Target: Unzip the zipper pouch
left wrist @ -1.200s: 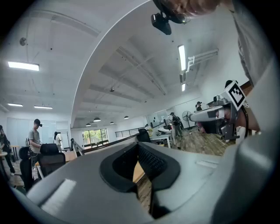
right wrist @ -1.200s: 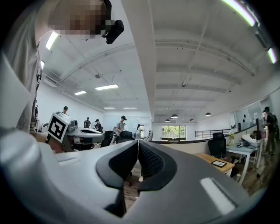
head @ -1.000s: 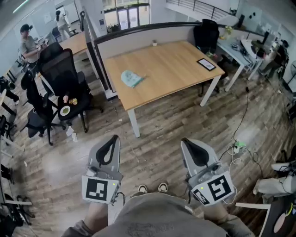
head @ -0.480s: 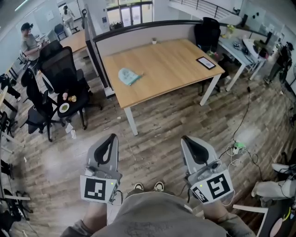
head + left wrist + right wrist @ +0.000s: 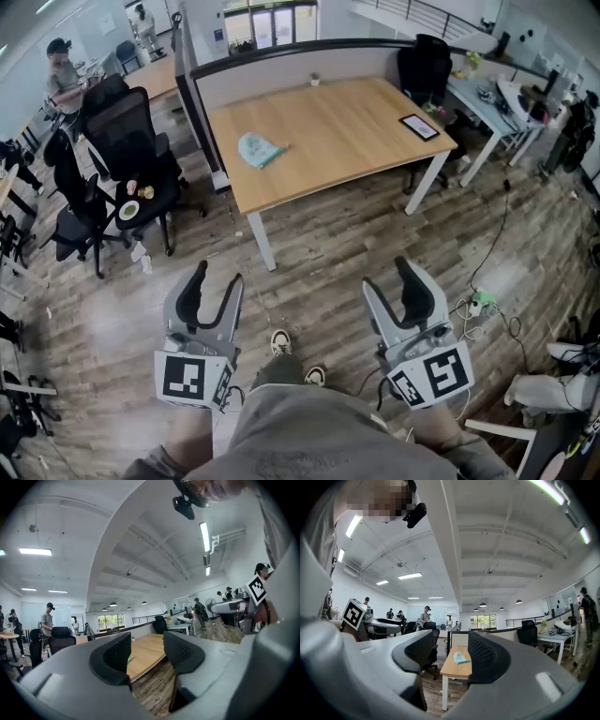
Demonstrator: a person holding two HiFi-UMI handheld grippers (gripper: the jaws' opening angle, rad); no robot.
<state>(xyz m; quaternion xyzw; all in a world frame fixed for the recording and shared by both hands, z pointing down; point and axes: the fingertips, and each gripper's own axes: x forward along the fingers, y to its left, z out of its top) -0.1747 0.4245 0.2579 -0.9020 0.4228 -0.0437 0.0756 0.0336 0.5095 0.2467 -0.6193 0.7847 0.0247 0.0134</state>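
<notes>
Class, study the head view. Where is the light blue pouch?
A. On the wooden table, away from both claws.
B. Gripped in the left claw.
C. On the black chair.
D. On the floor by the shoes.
A: the pouch lies on the wooden table, far from the left claw and right claw, whose jaws have just been opening with nothing between them.

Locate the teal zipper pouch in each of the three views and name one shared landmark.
Head view: zipper pouch upper left of centre, on the wooden table.
Left gripper view: a teal sliver of it, low and left of centre, on that table.
Right gripper view: just below centre, on the table.
Shared landmark: the wooden table.
</notes>
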